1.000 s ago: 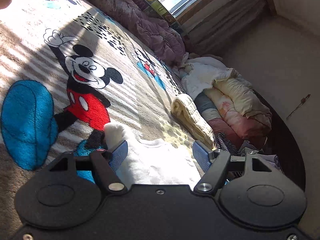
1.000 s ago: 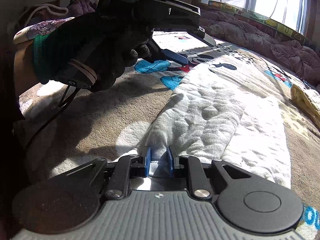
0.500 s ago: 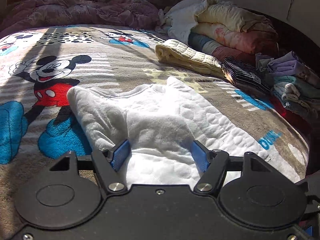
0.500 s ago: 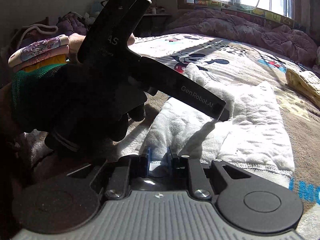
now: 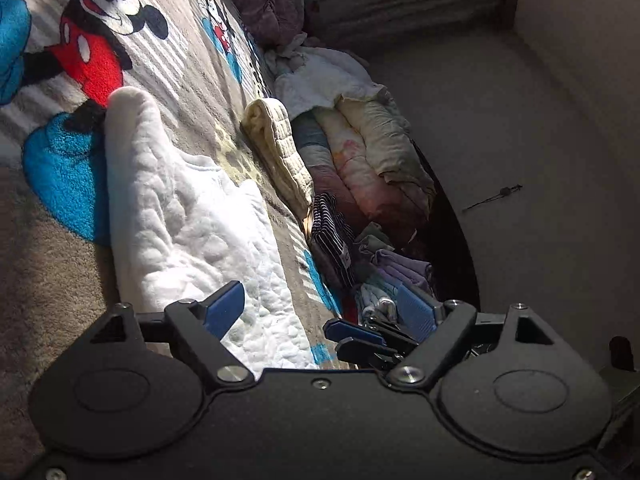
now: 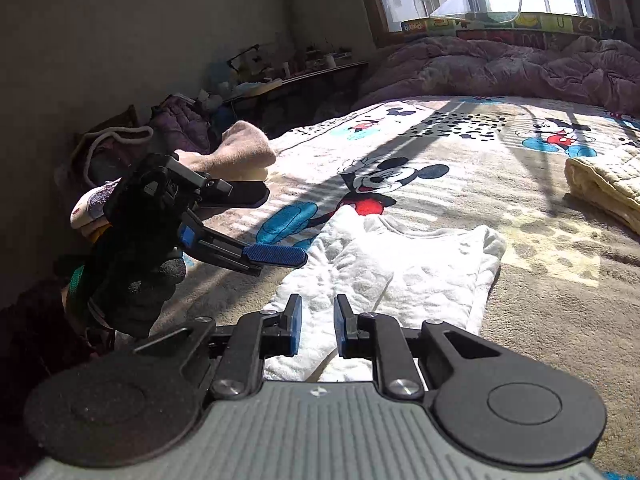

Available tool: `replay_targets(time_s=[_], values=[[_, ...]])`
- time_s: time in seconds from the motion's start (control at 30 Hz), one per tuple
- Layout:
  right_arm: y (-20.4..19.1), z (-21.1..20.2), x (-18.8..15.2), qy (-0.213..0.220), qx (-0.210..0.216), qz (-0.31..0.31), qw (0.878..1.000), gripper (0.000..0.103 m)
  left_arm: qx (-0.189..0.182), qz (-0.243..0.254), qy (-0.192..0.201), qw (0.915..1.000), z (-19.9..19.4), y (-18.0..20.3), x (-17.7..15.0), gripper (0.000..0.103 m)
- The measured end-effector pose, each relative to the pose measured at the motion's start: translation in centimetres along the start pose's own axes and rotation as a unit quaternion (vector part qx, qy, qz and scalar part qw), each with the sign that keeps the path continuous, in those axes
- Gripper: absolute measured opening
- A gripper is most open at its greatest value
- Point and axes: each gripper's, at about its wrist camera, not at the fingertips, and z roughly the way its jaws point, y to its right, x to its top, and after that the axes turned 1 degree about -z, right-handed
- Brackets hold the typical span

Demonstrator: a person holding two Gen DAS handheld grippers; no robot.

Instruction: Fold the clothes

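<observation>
Both grippers have lifted off the white garment (image 6: 400,276).
Left gripper (image 5: 320,312) jaws spread wide, holding nothing; right gripper (image 6: 316,324) jaws parted, released, above the bed (image 6: 560,280).

- I see the white quilted fleece garment (image 6: 400,272) lying flat on the cartoon-mouse print blanket (image 6: 480,148).
- Folded cream quilted pad (image 6: 604,184) lies right of it.
- Purple rumpled duvet (image 6: 520,68) sits behind, under the window.
- My left gripper (image 6: 276,256) hangs left of the garment.
</observation>
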Motion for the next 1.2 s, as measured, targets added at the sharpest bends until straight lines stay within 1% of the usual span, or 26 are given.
replay_targets(time_s=[0.07,0.13,0.17,0.2,0.23,0.27,0.3,0.33,0.37,0.4,0.5,0.6,0.7,0.73,0.77,0.8,0.83,0.87,0.9,0.93,1.0,1.03,1.1,1.13,1.17,1.2], values=[[2.3,2.3,0.5,-0.006,0.038,0.027,0.999,0.02,0.026,-0.001,-0.026,0.9993,1.2,-0.7,0.0,0.085],[4.5,4.7,0.7,-0.016,0.074,0.058,0.995,0.02,0.044,0.003,-0.043,0.9981,2.3,-1.4,-0.1,0.077],[5.4,6.1,0.2,-0.035,0.076,0.071,0.994,0.019,0.05,0.006,-0.047,0.9976,2.7,-1.8,-0.1,0.075],[6.0,7.9,-0.7,-0.072,0.062,0.065,0.993,0.017,0.055,0.0,-0.05,0.9973,2.7,-2.0,0.1,0.066],[6.5,9.7,-1.7,-0.109,0.045,0.057,0.991,0.007,0.059,-0.006,-0.052,0.9969,2.7,-2.2,0.3,0.06],[7.1,9.8,-2.1,-0.106,0.057,0.071,0.99,0.006,0.065,-0.012,-0.054,0.9964,2.7,-2.4,0.5,0.05],[7.7,9.8,-2.5,-0.098,0.072,0.088,0.989,0.003,0.075,-0.015,-0.053,0.9956,2.7,-2.8,0.5,0.037],[8.2,9.7,-2.9,-0.091,0.086,0.105,0.987,0.003,0.085,-0.018,-0.053,0.9948,2.8,-3.2,0.5,0.031],[7.9,9.8,-3.2,-0.087,0.086,0.094,0.988,0.003,0.095,-0.021,-0.052,0.9939,2.9,-3.5,0.5,0.017],[7.9,9.8,-3.4,-0.083,0.088,0.093,0.988,0.002,0.102,-0.015,-0.049,0.9934,2.9,-3.3,0.4,0.005],[8.6,9.8,-3.4,-0.085,0.101,0.114,0.985,0.001,0.124,0.002,-0.041,0.9914,3.0,-2.8,-0.1,0.005],[8.7,9.9,-3.1,-0.093,0.102,0.125,0.983,0.0,0.145,0.018,-0.033,0.9887,3.1,-2.3,-0.6,0.005],[7.9,10.2,-2.5,-0.105,0.08,0.113,0.985,0.0,0.166,0.034,-0.025,0.9852,3.2,-1.8,-1.0,0.005],[7.5,10.2,-2.3,-0.11,0.072,0.111,0.985,0.001,0.168,0.035,-0.02,0.9849,3.0,-1.6,-1.1,0.005],[7.2,10.3,-2.2,-0.113,0.063,0.112,0.985,0.001,0.164,0.024,-0.013,0.9861,2.8,-1.6,-1.2,0.005],[7.0,10.3,-2.0,-0.113,0.055,0.115,0.985,0.001,0.148,0.023,-0.007,0.9887,2.3,-1.4,-1.2,0.013],[6.8,10.1,-1.8,-0.113,0.049,0.12,0.985,0.003,0.135,0.031,0.001,0.9904,1.9,-0.8,-1.3,0.023],[6.7,9.3,-1.6,-0.109,0.043,0.119,0.986,0.004,0.122,0.038,0.009,0.9918,1.4,-0.2,-1.3,0.045],[6.4,8.7,-1.3,-0.102,0.038,0.115,0.987,0.01,0.112,0.044,0.022,0.9925,0.8,0.4,-1.2,0.065],[6.1,8.0,-1.1,-0.093,0.041,0.112,0.988,0.016,0.101,0.05,0.035,0.993,0.2,0.9,-1.1,0.07],[5.8,6.2,-0.7,-0.069,0.058,0.111,0.99,0.017,0.089,0.058,0.054,0.9928,-1.1,1.5,-0.6,0.072],[5.8,5.3,-0.5,-0.058,0.064,0.112,0.99,0.022,0.089,0.05,0.062,0.9928,-1.7,1.2,-0.3,0.072],[6.5,3.9,-0.1,-0.034,0.06,0.117,0.991,0.03,0.094,0.038,0.076,0.992,-2.6,0.4,0.5,0.073],[7.2,3.3,0.1,-0.021,0.058,0.127,0.99,0.033,0.097,0.034,0.081,0.9914,-3.0,0.0,1.0,0.073],[8.1,3.0,0.2,-0.01,0.045,0.137,0.99,0.034,0.102,0.03,0.085,0.9907,-3.2,-0.3,1.4,0.073],[9.1,2.8,0.3,0.001,0.03,0.147,0.989,0.037,0.11,0.026,0.088,0.9897,-3.4,-0.8,2.2,0.073]])
